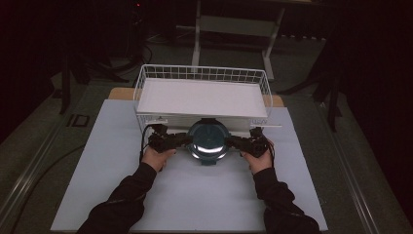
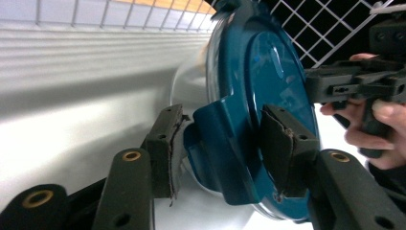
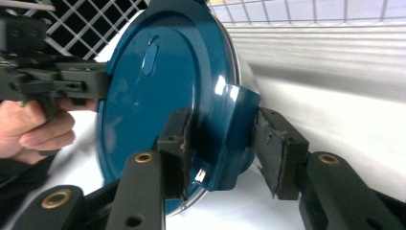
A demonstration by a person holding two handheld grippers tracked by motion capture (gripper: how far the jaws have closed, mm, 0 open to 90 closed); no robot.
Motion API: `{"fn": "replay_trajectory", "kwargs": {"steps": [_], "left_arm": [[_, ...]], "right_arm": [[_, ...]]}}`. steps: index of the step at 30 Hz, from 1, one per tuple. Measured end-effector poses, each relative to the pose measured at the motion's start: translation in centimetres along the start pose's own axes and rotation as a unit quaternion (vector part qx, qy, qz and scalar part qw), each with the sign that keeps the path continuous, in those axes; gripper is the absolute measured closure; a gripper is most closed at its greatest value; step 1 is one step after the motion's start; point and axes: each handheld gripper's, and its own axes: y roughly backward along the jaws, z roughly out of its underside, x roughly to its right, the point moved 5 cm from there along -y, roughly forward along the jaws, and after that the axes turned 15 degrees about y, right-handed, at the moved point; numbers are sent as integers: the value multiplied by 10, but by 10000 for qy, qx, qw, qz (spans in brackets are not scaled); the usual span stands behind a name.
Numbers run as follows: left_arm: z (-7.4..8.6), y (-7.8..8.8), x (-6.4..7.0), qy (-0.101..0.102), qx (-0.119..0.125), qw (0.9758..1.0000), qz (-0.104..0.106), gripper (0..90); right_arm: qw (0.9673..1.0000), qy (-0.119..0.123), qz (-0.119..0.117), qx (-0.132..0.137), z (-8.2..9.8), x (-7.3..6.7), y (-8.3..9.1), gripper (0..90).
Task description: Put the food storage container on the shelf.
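Observation:
A round steel container (image 1: 208,146) with a dark blue lid (image 2: 268,62) (image 3: 143,86) rests on the white table top (image 1: 195,195), just in front of the wire basket. My left gripper (image 1: 183,140) (image 2: 222,148) comes in from the left; its pads (image 2: 282,148) sit closed on the lid's blue side latch (image 2: 222,143). From the right, my right gripper (image 1: 233,142) (image 3: 220,148) is shut on the opposite side latch (image 3: 234,139), one pad (image 3: 176,143) over the lid and the other against the latch's outer face. Each gripper view also has the other hand and gripper behind the lid.
A white wire basket (image 1: 202,74) with a flat white liner stands directly behind the container, its front edge close to the lid. Both forearms in dark sleeves reach in from the bottom. Dark floor and a table frame (image 1: 234,29) lie beyond.

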Motion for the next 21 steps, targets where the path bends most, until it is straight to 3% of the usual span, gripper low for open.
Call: {"fn": "replay_trajectory", "kwargs": {"steps": [2,3,4,11,16,20,21], "left_arm": [[0,0,3,-101,47,9999,-115,519],[-4,-1,-1,-421,34,9990,-110,524],[-4,-1,0,-338,53,9993,-147,524],[-7,-3,-3,-338,197,9987,-324,453],[-11,-6,-3,-282,334,9978,-504,432],[-10,-5,-1,-232,293,9980,-509,414],[-9,-4,0,-241,287,9984,-427,385]], "right_arm": [[10000,6,-23,-10,1,1,-1,540],[10000,-56,-2,61,2,2,-2,536],[10000,-56,-2,61,2,2,-2,536],[9992,-105,315,211,1,3,-3,459],[9989,-194,318,289,0,3,-3,383],[9987,-2,436,265,-1,-4,0,359],[9986,47,442,272,-2,-6,2,350]]}}
